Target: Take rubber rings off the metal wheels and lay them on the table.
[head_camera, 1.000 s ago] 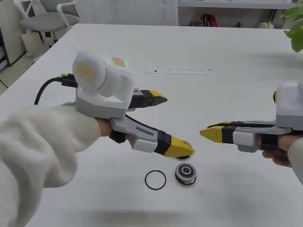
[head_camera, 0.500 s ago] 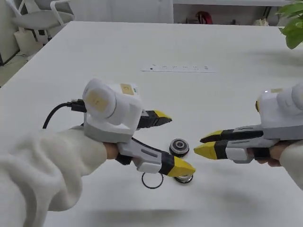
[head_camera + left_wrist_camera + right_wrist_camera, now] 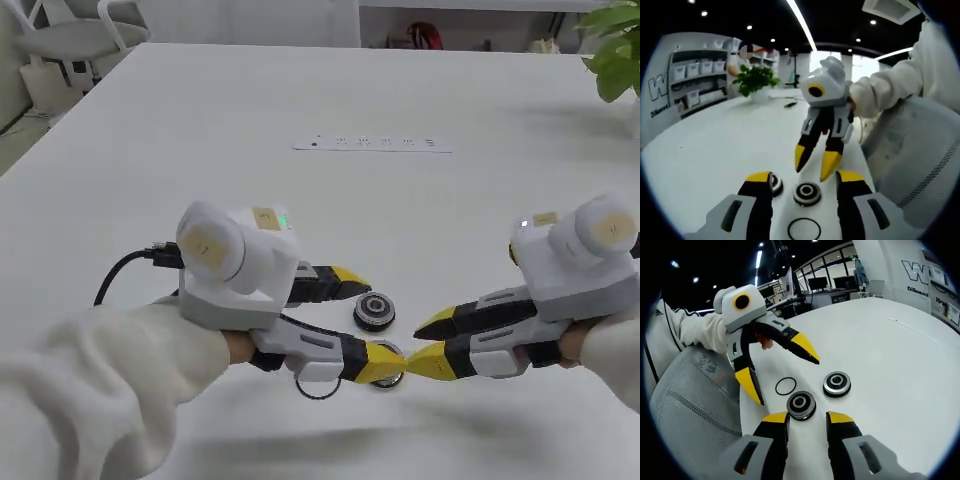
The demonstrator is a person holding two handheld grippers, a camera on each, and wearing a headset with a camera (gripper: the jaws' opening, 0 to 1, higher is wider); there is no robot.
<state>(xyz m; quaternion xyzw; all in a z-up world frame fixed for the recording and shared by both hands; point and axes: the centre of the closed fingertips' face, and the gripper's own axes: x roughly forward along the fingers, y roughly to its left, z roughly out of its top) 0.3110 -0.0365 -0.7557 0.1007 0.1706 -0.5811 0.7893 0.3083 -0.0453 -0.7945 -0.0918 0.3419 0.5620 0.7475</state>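
Table [image 3: 400,100], white and broad, carries everything. My yellow-tipped left gripper [image 3: 380,325] gapes wide and my matching right gripper [image 3: 415,345] is parted too. Both are empty, their tips close over the nearer round metal wheel [image 3: 801,405]. The second wheel [image 3: 837,384] sits just beyond. A thin black rubber ring [image 3: 785,386] lies loose nearby. I'd judge a mounted ring light, stretchy and grippy: pinch its outer edge and peel while pinning the heavier wheel.

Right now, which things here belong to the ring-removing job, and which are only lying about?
For the job: metal wheel between the grippers, second metal wheel, loose rubber ring, left gripper, right gripper, table.
Only lying about: potted plant, office chair, strip of marks across the table.
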